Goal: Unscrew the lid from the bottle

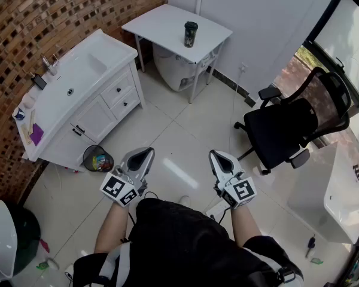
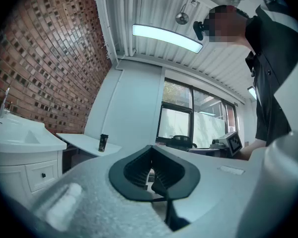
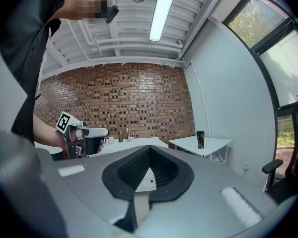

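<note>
The table (image 1: pixel 167 26) stands well ahead of both claws; the left claw (image 1: pixel 142 155) and right claw (image 1: pixel 221 159) hang side by side, jaws pressed together on nothing; the bottle (image 1: pixel 191 33) stands upright on that table, far beyond their tips.

The person is wearing a black top (image 1: pixel 185 238), lower centre. The grey left claw (image 1: pixel 145 155) and right claw (image 1: pixel 219 156) are each carrying a white cube (image 1: pixel 119 189) showing black square markers.
</note>
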### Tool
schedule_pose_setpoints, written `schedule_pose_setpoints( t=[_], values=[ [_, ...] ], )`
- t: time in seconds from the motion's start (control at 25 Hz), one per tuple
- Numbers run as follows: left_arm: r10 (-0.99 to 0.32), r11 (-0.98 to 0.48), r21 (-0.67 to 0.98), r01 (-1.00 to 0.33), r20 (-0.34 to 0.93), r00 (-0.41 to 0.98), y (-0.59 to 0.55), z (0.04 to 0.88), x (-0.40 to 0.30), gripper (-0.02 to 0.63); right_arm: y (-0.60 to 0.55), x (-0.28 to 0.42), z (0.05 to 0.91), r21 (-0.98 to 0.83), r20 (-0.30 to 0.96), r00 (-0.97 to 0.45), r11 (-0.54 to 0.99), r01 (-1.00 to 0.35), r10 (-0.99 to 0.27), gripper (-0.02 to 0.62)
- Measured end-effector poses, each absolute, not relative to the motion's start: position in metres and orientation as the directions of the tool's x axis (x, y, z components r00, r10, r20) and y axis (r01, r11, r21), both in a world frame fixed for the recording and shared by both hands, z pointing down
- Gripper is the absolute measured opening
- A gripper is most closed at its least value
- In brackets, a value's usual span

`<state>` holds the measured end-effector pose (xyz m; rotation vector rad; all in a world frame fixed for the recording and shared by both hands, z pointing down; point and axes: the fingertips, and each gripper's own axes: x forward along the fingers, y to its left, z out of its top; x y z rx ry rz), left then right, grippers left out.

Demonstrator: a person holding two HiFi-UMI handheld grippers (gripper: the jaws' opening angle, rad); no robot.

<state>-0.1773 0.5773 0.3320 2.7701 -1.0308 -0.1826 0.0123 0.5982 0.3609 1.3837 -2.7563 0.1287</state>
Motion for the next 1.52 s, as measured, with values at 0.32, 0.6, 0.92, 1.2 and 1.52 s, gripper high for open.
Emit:
schedule_pose_setpoints(
  t=[0.32,0.6,0.92,1.2,1.52],
  values=[
    [-0.653,-0.748,0.226,-0.624,-0.078,0.754,0.557,0.333,-0.134,0.003,0.583,0.033,0.358,-0.053,0.080,-0.631,0.629,-0.776,-0.771,0.002],
    [-0.592,-0.797,0.212,-0.566,-0.093,0.800,0.505,0.333,-0.116,0.003,0.535,0.038,0.361,-0.046,0.107,-0.606,0.605,-0.795,-0.788,0.003],
    [-0.523,-0.847,0.209,-0.489,-0.160,0.837,0.408,0.323,-0.121,0.003,0.438,0.028,0.357,-0.004,0.088,-0.581,0.583,-0.812,-0.809,0.002],
    [-0.468,-0.878,0.210,-0.430,-0.186,0.864,0.345,0.315,-0.144,0.003,0.369,-0.015,0.343,-0.034,0.069,-0.605,0.604,-0.796,-0.793,0.002],
    [-0.488,-0.865,0.190,-0.464,-0.106,0.866,0.286,0.336,-0.139,0.003,0.314,-0.020,0.356,-0.026,0.100,-0.610,0.611,-0.791,-0.786,0.003]
  ],
)
